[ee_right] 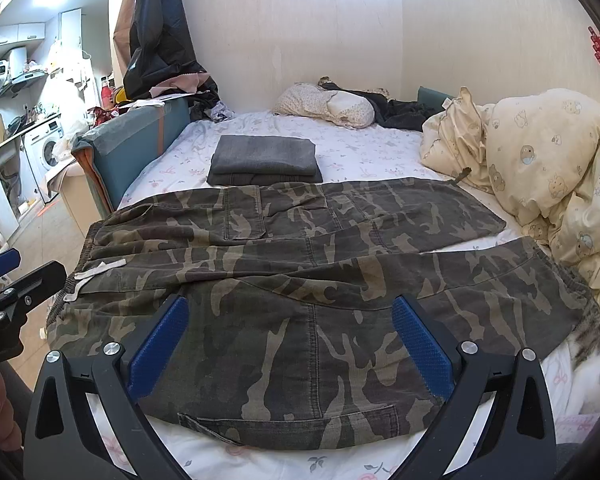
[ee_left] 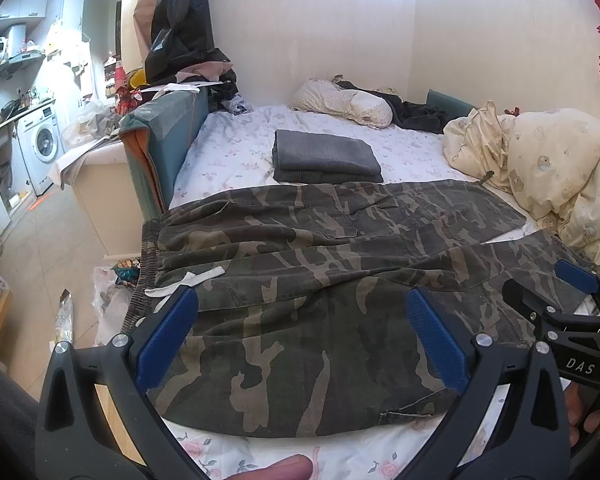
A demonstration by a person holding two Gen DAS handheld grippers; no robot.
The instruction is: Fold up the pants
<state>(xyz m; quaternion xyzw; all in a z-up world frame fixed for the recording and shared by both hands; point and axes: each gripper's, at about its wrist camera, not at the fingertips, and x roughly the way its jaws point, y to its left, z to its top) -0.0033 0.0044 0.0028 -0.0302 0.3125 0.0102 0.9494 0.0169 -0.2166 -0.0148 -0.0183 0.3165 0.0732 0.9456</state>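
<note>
While both pairs of tongs hover spread wide and holding nothing, camouflage pants (ee_left: 320,280) lie flat across the near edge of a bed (ee_left: 236,148), waistband at its left edge, legs running toward the right edge. White letters reading "DAS" mark the black body of the right tongs (ee_left: 556,280) in the left wrist view; the left tongs (ee_left: 302,312) show ribbed blue pads (ee_left: 168,340) on black arms. The pants are coarse cotton in olive, brown and black patches, with cargo pockets, an elastic gathered waist and a white drawstring (ee_left: 188,280). Beyond them on the floral sheet sits a folded grey stack (ee_left: 324,156). A cream quilt (ee_left: 560,176) printed with cartoon animals is heaped along the right edge.
</note>
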